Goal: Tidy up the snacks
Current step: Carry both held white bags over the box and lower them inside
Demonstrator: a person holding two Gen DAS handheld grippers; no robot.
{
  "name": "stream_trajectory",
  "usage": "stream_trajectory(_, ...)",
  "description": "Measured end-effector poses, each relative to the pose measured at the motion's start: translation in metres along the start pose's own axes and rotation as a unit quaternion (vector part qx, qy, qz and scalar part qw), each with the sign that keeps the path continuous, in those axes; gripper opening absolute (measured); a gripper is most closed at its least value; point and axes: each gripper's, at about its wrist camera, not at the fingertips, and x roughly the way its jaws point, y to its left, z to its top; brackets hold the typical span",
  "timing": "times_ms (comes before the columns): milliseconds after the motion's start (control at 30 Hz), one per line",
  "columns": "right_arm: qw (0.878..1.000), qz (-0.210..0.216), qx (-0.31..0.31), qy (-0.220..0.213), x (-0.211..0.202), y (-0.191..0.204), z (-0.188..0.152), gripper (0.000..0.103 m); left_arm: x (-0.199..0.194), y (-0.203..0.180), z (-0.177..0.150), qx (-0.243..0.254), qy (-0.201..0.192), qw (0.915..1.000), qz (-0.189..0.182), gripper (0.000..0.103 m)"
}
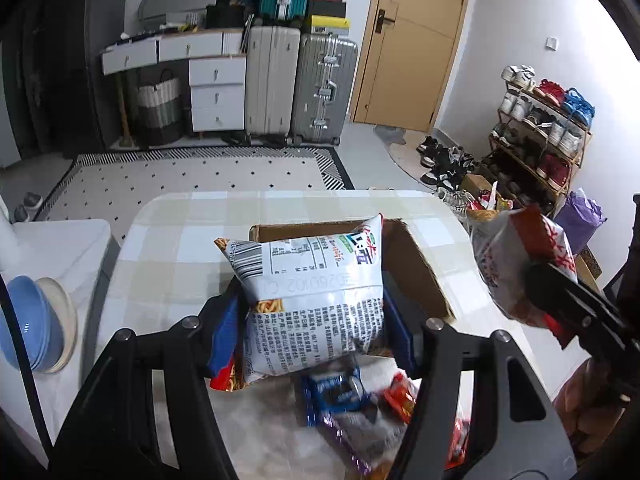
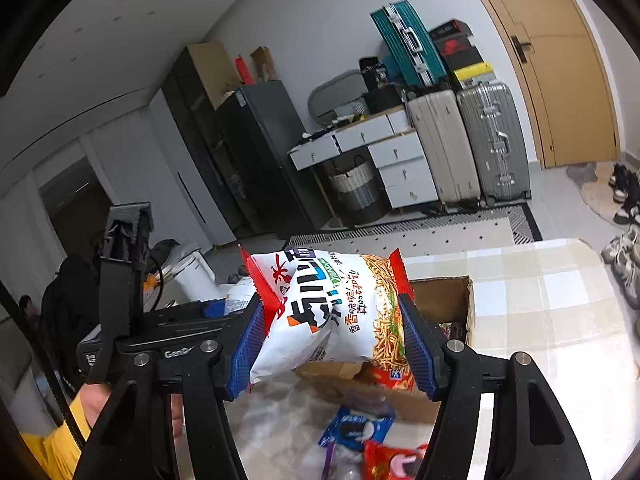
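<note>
We hold a puffy white snack bag [image 1: 316, 300] in the left gripper [image 1: 316, 320], its blue-padded jaws clamped on the bag's two sides; the printed back with barcode and small text faces the left wrist camera. The bag hangs in the air above the near edge of an open cardboard box [image 1: 416, 268], which stands on the desk [image 1: 168, 256] under a pale checked cloth. In the right gripper [image 2: 334, 340] we hold a second noodle snack bag [image 2: 332, 312], front side toward the right wrist camera, with red corners and a picture of fried noodles; the jaws press on it from left and right, and the bag bulges between the blue pads [image 2: 416, 344]. This bag too is lifted clear of the desk, in front of and above the same box [image 2: 452, 300]. From the left wrist view the right gripper and its bag [image 1: 516, 264] appear off to the right, beside the box and higher than its rim. On the desk below both grippers lie loose snacks: a blue cookie packet [image 2: 356, 432], a red packet [image 2: 396, 462] just beside it, and a purple-edged wrapper [image 1: 352, 440], blurred. A hand [image 2: 96, 404] with a yellow sleeve [image 2: 60, 444] grips the left tool's handle.
</note>
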Motion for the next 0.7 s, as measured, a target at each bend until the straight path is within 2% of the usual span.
stream_trajectory(133, 1.000, -0.009, 0.006, 0.012, 0.024, -0.019, 0.005, 0.064, 0.054, 0.004, 0.020, -0.003, 0.031, 0.9995, -0.006, 0.060)
stream_trajectory(400, 0.998, -0.018, 0.025, 0.046, 0.065, -0.047, 0.003, 0.064, 0.137, 0.002, 0.027, 0.007, 0.084, 0.9964, -0.007, 0.060)
stream_trajectory(533, 0.997, -0.027, 0.029, 0.059, 0.078, -0.056, 0.000, 0.064, 0.165, 0.004, 0.026, -0.001, 0.098, 0.9951, -0.003, 0.060)
stream_trajectory(700, 0.997, -0.030, 0.031, 0.067, 0.088, -0.061, -0.004, 0.064, 0.181, 0.003, 0.021, 0.005, 0.102, 0.9948, 0.001, 0.061)
